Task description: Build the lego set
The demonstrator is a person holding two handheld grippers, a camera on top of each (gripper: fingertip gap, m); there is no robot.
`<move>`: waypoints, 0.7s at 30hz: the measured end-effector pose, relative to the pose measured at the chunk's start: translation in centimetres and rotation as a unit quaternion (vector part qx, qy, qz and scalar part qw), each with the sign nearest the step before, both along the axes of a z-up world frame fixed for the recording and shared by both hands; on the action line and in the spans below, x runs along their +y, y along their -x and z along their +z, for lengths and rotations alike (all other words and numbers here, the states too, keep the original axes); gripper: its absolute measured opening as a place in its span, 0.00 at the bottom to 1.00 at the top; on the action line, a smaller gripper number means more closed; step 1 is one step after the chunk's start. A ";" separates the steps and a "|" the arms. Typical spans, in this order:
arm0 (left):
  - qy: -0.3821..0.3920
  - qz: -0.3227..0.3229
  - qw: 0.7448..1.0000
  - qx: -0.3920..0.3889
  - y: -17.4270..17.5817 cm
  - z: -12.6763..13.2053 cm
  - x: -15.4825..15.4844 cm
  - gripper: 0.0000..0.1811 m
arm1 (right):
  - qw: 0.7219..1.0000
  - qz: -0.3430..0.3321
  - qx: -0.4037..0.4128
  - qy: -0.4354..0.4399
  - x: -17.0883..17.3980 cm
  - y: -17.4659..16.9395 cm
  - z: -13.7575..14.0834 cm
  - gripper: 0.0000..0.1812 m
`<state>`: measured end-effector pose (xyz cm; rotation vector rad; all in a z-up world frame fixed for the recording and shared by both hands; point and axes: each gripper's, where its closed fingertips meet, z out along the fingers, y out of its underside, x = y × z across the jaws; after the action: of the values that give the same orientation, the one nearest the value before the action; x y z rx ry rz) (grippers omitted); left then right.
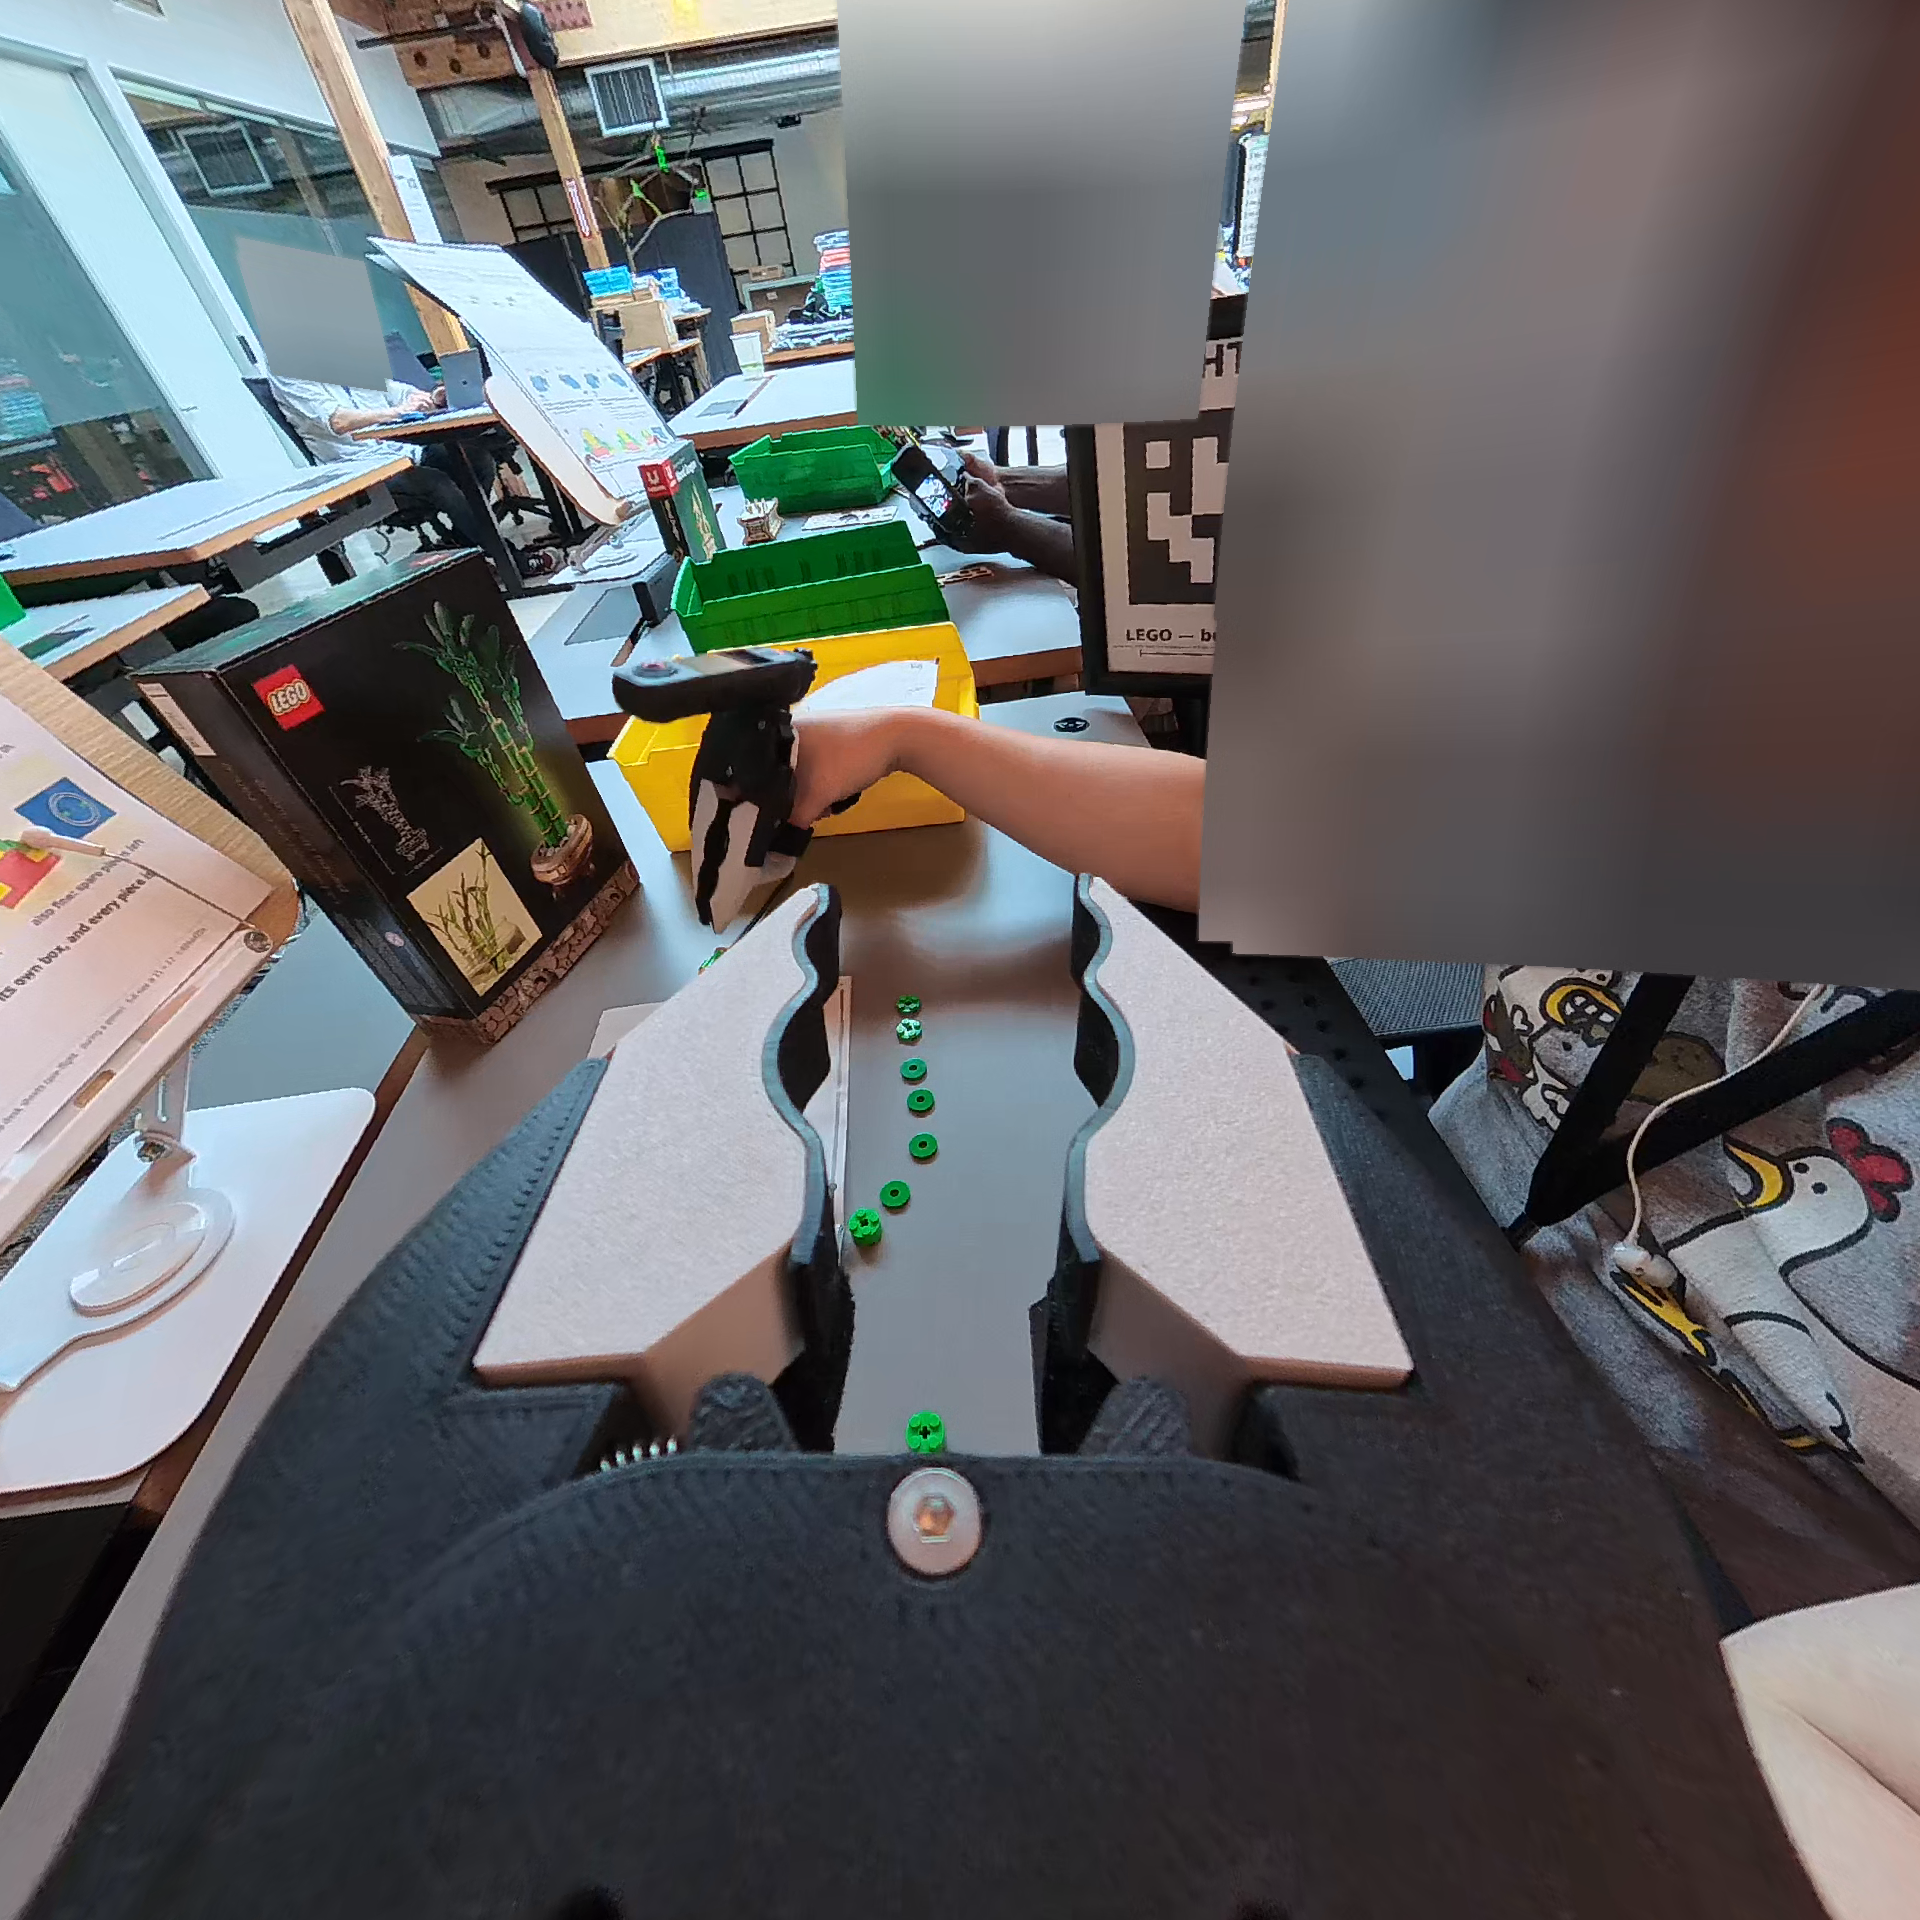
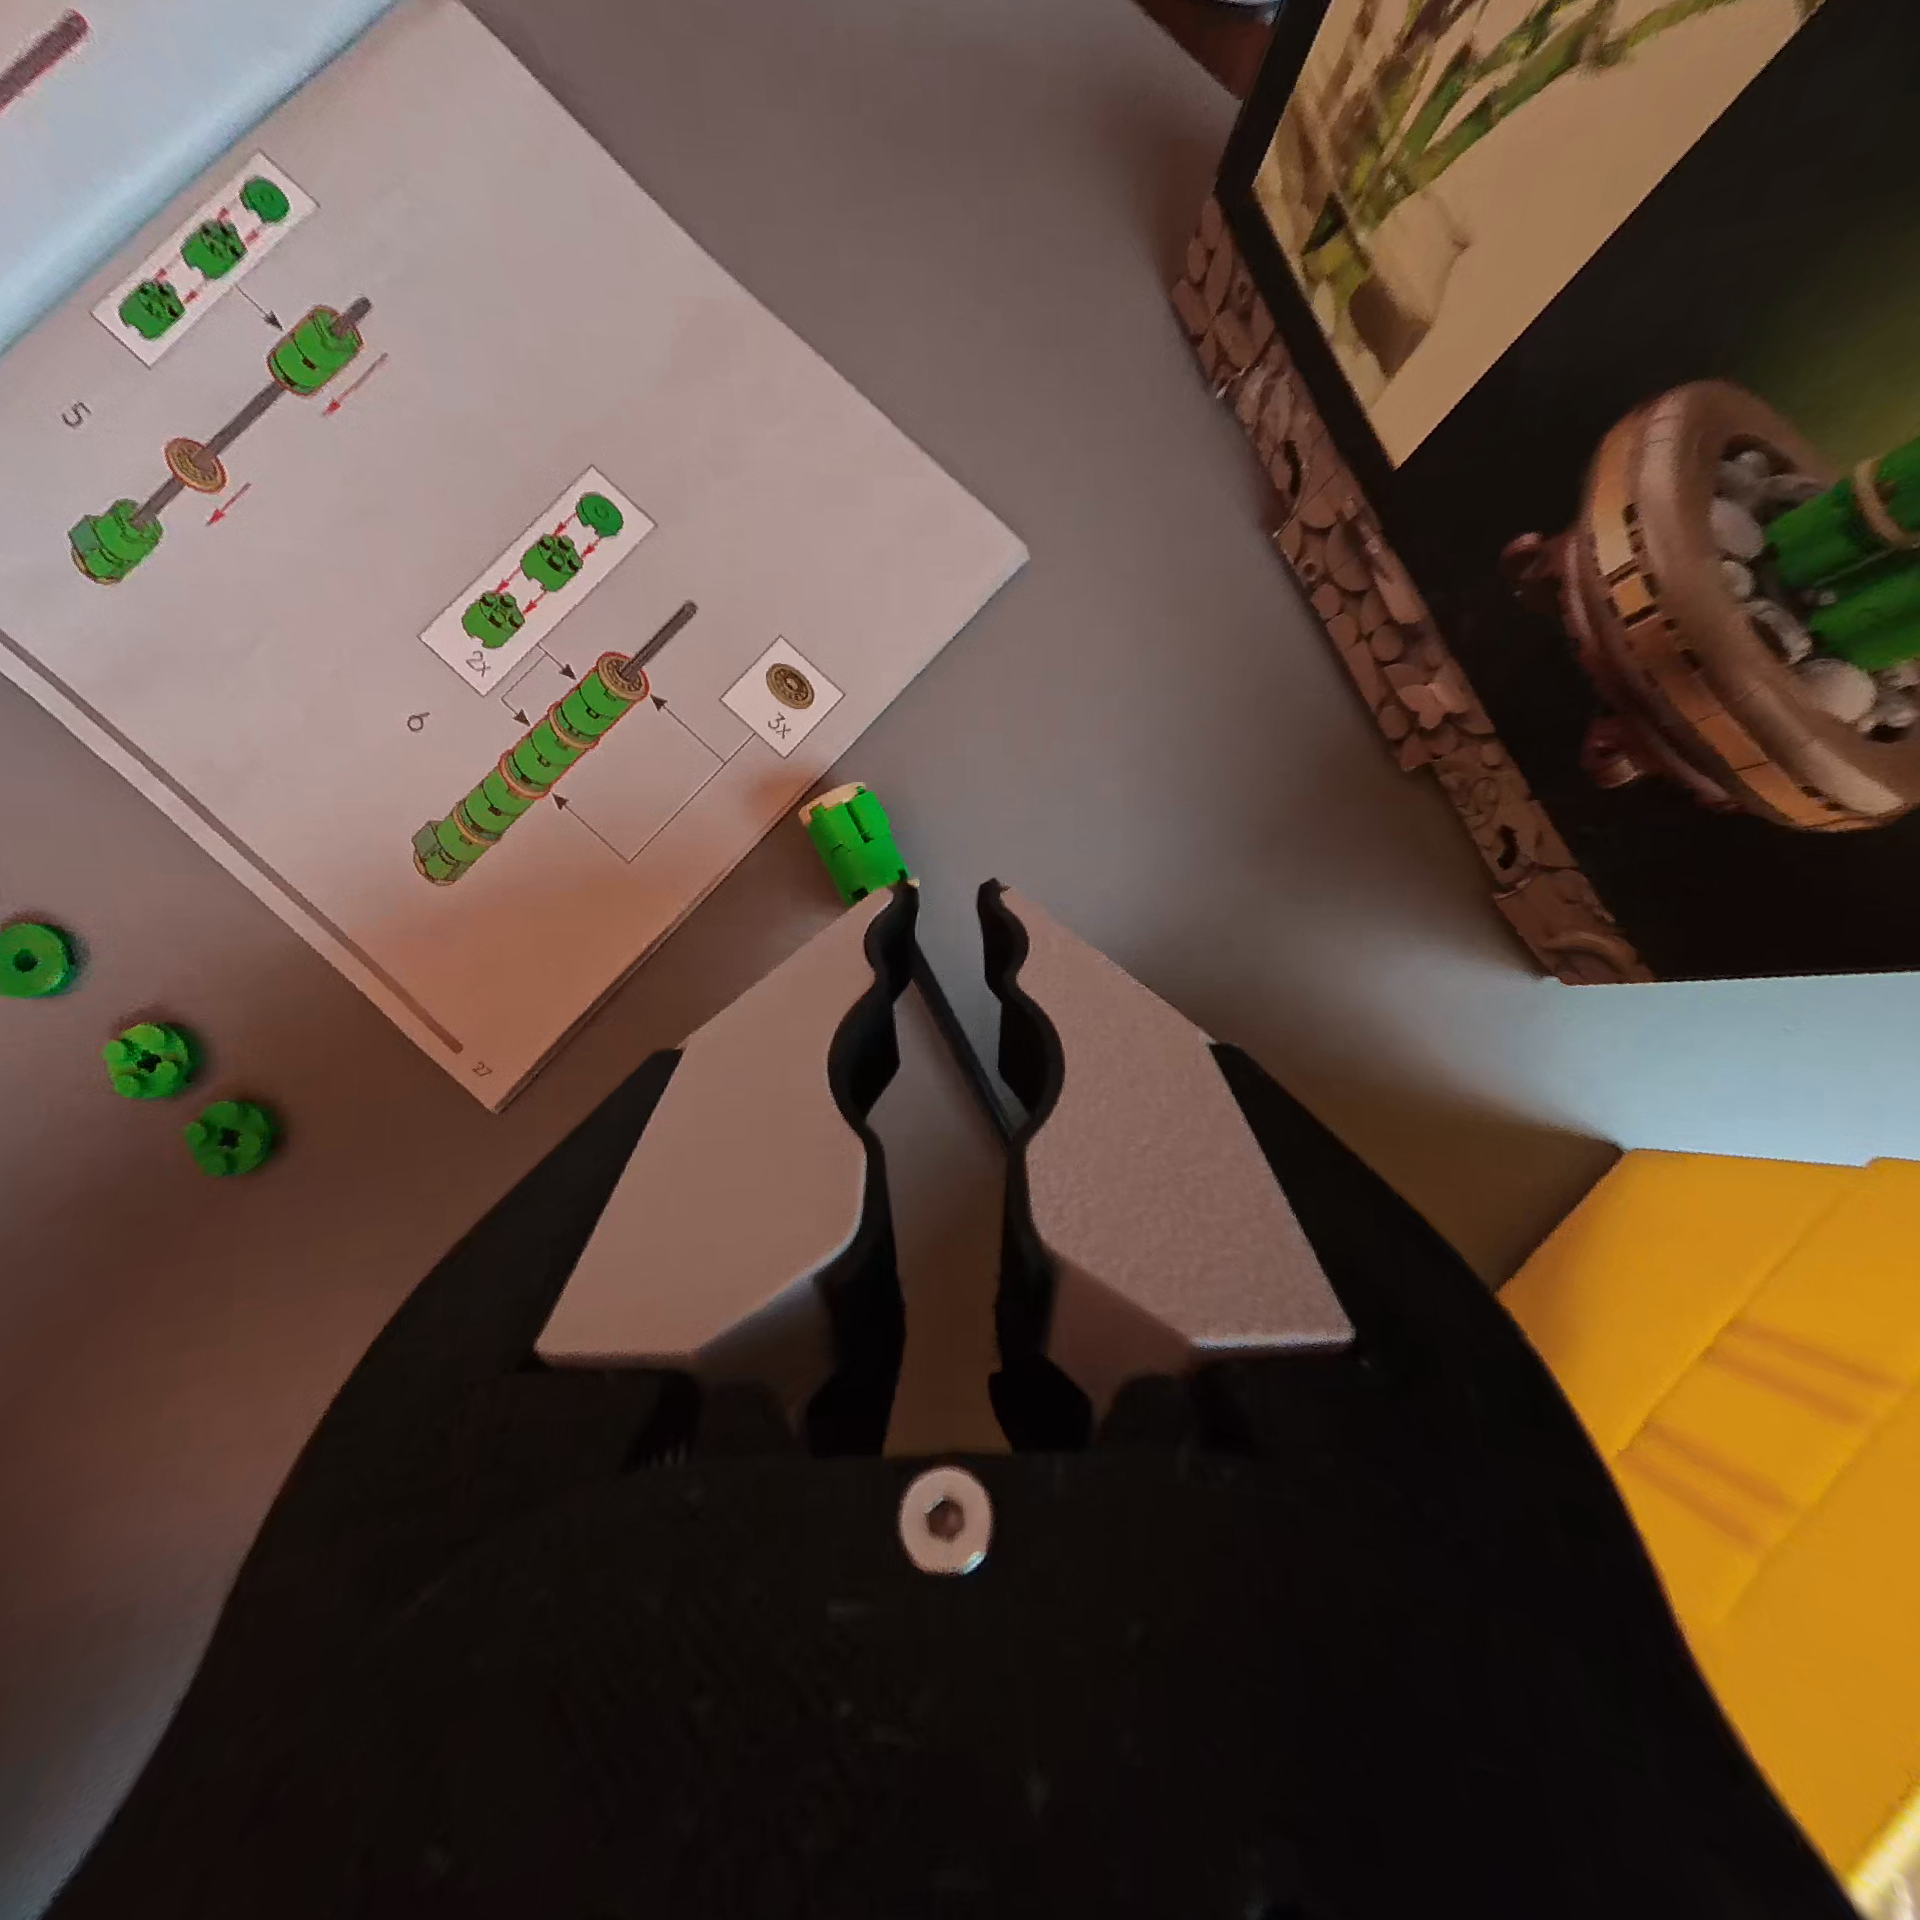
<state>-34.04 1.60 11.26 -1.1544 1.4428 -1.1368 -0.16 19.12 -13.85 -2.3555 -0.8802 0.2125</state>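
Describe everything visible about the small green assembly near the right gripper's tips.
The green assembly is a short stack of round green plastic bricks with a cream disc at its far end. It is threaded on a thin dark axle, which runs back between the right gripper fingers. It lies tilted over the grey table, just off the corner of the open booklet.

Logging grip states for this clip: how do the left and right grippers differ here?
The left gripper stands wide open and empty; the right gripper is closed on a thin dark axle. The left gripper points along a row of loose green pieces; the right gripper's axle carries a short green stack beside the booklet corner. Both have black bodies and pale finger faces.
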 end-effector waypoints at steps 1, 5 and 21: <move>0.001 0.001 1.000 0.000 0.0 0.0 0.0 0.24 | 1.000 -0.001 0.000 -0.009 0.1 0.0 0.5 0.06; 0.000 0.006 1.000 0.008 -0.1 -0.3 0.2 0.24 | 0.999 -0.010 -0.029 -0.025 0.3 -0.4 1.6 0.07; -0.050 0.179 0.979 0.082 -0.9 -2.1 5.5 0.18 | 0.895 0.036 0.207 -0.394 -1.0 9.1 23.9 0.21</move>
<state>-33.12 7.06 9.19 -1.3948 1.3290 -0.7261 -9.24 18.15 10.10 -1.4490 -0.6662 0.3031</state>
